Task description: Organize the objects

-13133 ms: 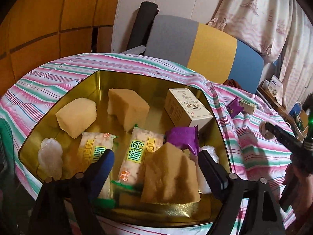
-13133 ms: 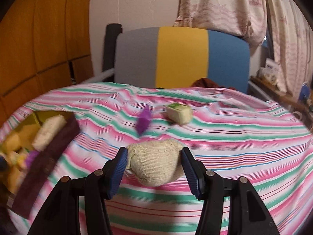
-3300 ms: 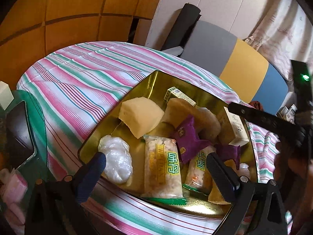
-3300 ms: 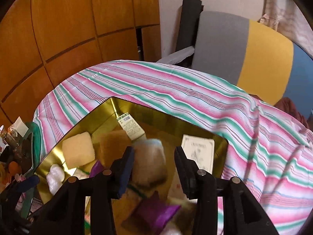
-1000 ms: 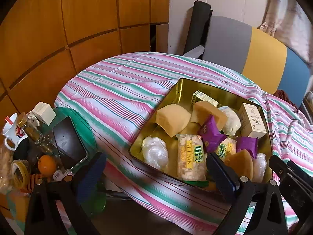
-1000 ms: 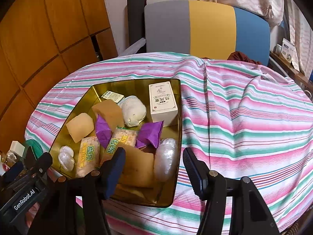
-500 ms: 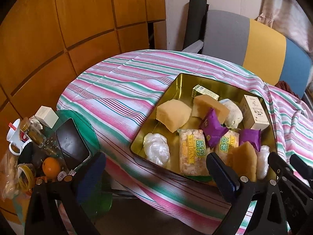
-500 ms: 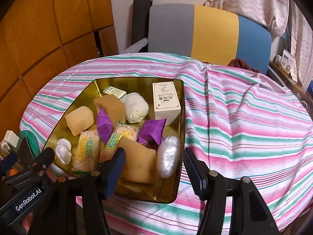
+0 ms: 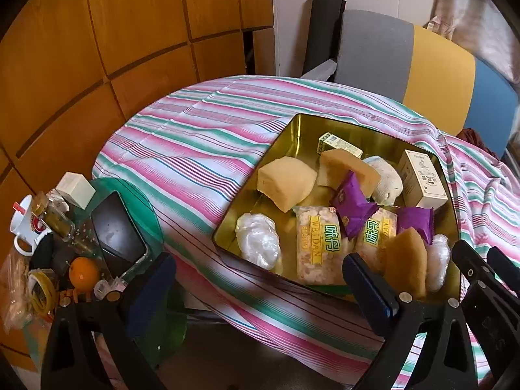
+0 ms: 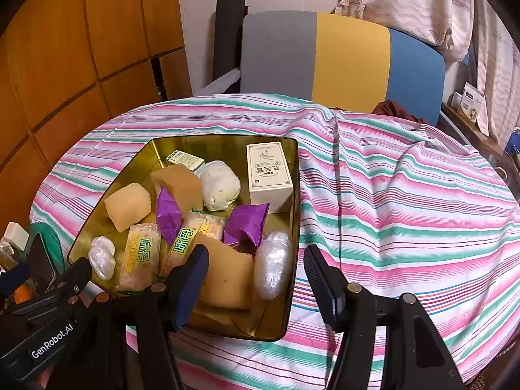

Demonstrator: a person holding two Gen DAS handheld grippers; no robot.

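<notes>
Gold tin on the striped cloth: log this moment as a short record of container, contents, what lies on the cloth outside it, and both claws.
container: gold tin, on striped tablecloth
contents: white box, three sponges, cloth ball, two purple packets, two snack packs, two clear wraps, small carton
cloth outside tin: no loose items visible
left claw: open, empty
right claw: open, empty, near the tin's front edge

A round table [image 10: 406, 195] draped in a pink, green and white striped cloth [image 9: 201, 149] carries one thing directly: a gold metal tray [image 10: 294, 195] near its front edge, left of the middle in the right wrist view, filled with snacks and sponges.
</notes>
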